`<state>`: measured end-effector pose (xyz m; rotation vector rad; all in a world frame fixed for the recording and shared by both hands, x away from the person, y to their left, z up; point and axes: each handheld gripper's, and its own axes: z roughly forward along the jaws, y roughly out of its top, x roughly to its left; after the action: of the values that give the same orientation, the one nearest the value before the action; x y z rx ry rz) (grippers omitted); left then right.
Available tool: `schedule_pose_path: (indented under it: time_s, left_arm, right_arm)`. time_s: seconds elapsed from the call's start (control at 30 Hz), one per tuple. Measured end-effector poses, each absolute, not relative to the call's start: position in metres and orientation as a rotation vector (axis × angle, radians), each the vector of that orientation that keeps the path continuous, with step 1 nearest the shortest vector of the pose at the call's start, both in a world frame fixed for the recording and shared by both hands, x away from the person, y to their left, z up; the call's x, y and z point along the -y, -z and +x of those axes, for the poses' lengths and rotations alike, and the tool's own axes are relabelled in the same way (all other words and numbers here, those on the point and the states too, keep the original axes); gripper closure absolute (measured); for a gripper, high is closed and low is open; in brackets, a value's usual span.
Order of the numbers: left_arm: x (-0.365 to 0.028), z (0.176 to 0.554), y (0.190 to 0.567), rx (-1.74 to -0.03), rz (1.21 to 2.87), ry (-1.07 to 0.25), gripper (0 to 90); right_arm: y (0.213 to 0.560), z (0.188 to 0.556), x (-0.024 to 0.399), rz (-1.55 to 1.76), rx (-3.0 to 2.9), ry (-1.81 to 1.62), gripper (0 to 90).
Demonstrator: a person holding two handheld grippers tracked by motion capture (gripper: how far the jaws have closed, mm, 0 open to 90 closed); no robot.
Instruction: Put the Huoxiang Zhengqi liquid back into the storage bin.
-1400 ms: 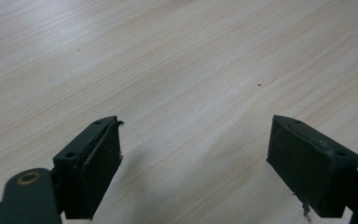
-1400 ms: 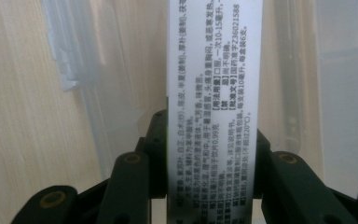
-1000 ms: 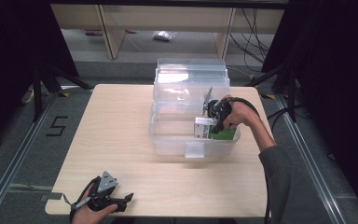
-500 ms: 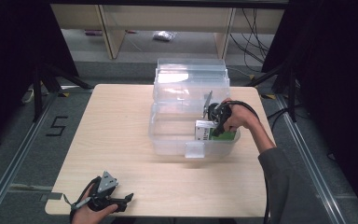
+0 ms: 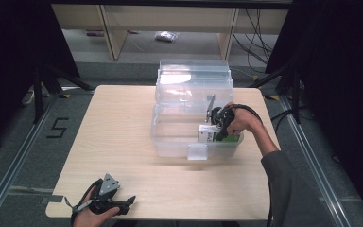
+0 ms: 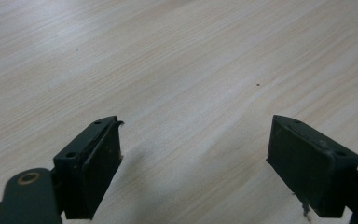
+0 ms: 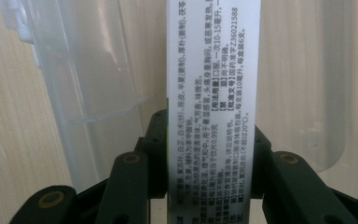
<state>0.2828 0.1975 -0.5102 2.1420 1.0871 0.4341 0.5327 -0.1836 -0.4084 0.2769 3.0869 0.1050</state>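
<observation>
1. The box (image 7: 212,93), a white and green carton with printed text on its narrow face, sits low inside the clear bin (image 5: 170,142), at the bin's right end near the front wall. The right gripper (image 5: 216,130) has its jaws clamped on the box's two broad sides.
2. The grip sits near one end of the box, so the carton could pivot between the pads and tilt if it is moved quickly.
3. The bin's right wall and rim stand close to the gripper; a lift or a withdrawal at an angle could catch the box or the jaws on them and drag the light bin across the table (image 5: 123,123).
4. Squeezing harder could dent the thin carton.
5. The left gripper (image 6: 193,158) rests near the table's front edge, jaws wide apart and holding nothing, well away from the bin, so it cannot steady it.
</observation>
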Motion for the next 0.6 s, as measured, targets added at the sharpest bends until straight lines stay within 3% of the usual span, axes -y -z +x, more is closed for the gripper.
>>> schedule_pose_path:
  time_s: [0.6]
  left_arm:
    - [-0.1971,0.2825,0.5099,-1.084,2.141,-0.436,16.7]
  right_arm:
    - [0.4149,0.5333,0.1818,0.329,-3.091,-0.046,60.9]
